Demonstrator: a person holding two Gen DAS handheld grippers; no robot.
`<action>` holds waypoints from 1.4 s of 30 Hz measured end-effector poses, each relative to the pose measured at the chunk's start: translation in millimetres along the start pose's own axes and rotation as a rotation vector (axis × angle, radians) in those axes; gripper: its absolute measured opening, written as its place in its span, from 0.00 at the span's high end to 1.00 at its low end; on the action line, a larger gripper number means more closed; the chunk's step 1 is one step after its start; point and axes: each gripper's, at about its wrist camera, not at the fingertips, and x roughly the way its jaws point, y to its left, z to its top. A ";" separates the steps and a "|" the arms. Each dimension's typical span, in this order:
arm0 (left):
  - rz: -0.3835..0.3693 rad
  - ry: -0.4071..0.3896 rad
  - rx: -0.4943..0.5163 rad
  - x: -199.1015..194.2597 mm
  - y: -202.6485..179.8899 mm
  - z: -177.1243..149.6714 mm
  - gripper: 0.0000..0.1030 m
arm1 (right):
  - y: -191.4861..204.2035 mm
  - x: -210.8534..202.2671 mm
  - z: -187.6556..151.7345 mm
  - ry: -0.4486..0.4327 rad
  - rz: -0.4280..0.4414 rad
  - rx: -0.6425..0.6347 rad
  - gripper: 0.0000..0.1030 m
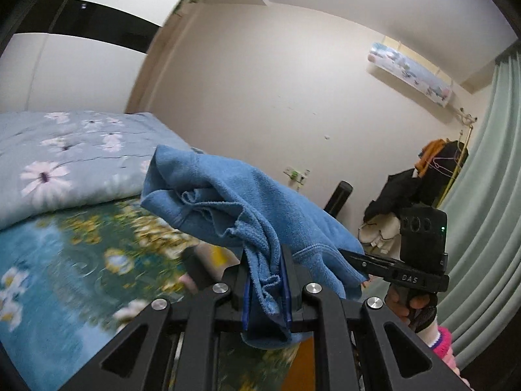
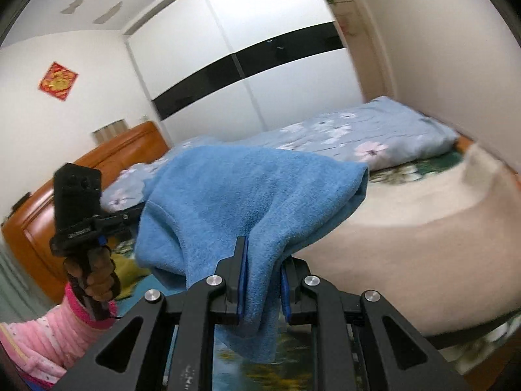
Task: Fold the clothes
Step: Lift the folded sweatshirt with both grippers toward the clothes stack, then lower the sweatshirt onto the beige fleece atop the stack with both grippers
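Note:
A blue fleece garment point(image 1: 228, 202) hangs in the air between both grippers, above the bed. In the left wrist view my left gripper point(image 1: 265, 280) is shut on a bunched edge of it. The right gripper point(image 1: 355, 260) shows at the right of that view, clamped on the far end of the cloth, a hand on its handle. In the right wrist view the right gripper point(image 2: 262, 277) is shut on a fold of the blue garment point(image 2: 247, 195), which drapes away from it. The left gripper's body point(image 2: 78, 202) stands at the left, its fingertips hidden behind the cloth.
Below lies a bed with a floral sheet point(image 1: 65, 280) and a folded light-blue flowered quilt point(image 1: 75, 156). A cream garment point(image 2: 423, 234) lies on the bed at the right. An orange headboard point(image 2: 97, 169), a white wardrobe point(image 2: 260, 65) and a clothes rack point(image 1: 423, 179) by green curtains surround it.

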 end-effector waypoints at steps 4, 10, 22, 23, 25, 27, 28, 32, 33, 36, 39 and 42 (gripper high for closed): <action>-0.028 0.030 0.024 61.5 -26.9 13.6 0.85 | -48.7 -10.2 15.7 0.020 -0.096 0.029 0.83; -0.077 0.095 -0.022 134.4 -36.4 -4.1 0.85 | -118.6 -18.3 25.8 0.012 -0.196 0.127 0.83; -0.040 0.220 -0.022 177.1 -20.1 -45.8 0.82 | -192.0 -11.1 -5.6 -0.036 -0.182 0.315 0.74; -0.037 0.226 -0.022 177.4 -19.2 -47.0 0.82 | -192.5 -11.1 -6.7 -0.038 -0.187 0.322 0.74; -0.035 0.231 -0.020 174.2 -20.8 -47.0 0.81 | -188.1 -11.8 -7.1 -0.037 -0.206 0.316 0.73; -0.030 0.238 -0.014 168.3 -22.6 -44.6 0.79 | -180.2 -16.1 -5.8 -0.034 -0.235 0.299 0.70; -0.026 0.239 -0.010 164.9 -23.4 -43.4 0.77 | -175.9 -19.9 -5.4 -0.035 -0.258 0.291 0.67; 0.038 0.165 0.037 138.8 -26.9 -36.2 0.63 | -165.3 -36.8 -2.5 -0.062 -0.343 0.272 0.66; 0.053 0.146 0.048 132.5 -28.0 -34.4 0.60 | -161.8 -40.2 -1.3 -0.075 -0.366 0.265 0.66; 0.066 0.098 0.059 124.9 -34.5 -29.6 0.53 | -145.3 -42.5 2.1 -0.110 -0.401 0.226 0.66; 0.058 0.118 0.081 132.7 -42.9 -32.6 0.51 | -127.1 -40.4 4.1 -0.123 -0.407 0.175 0.65; 0.060 0.149 0.108 143.8 -48.1 -39.8 0.51 | -109.6 -35.9 3.0 -0.119 -0.401 0.127 0.61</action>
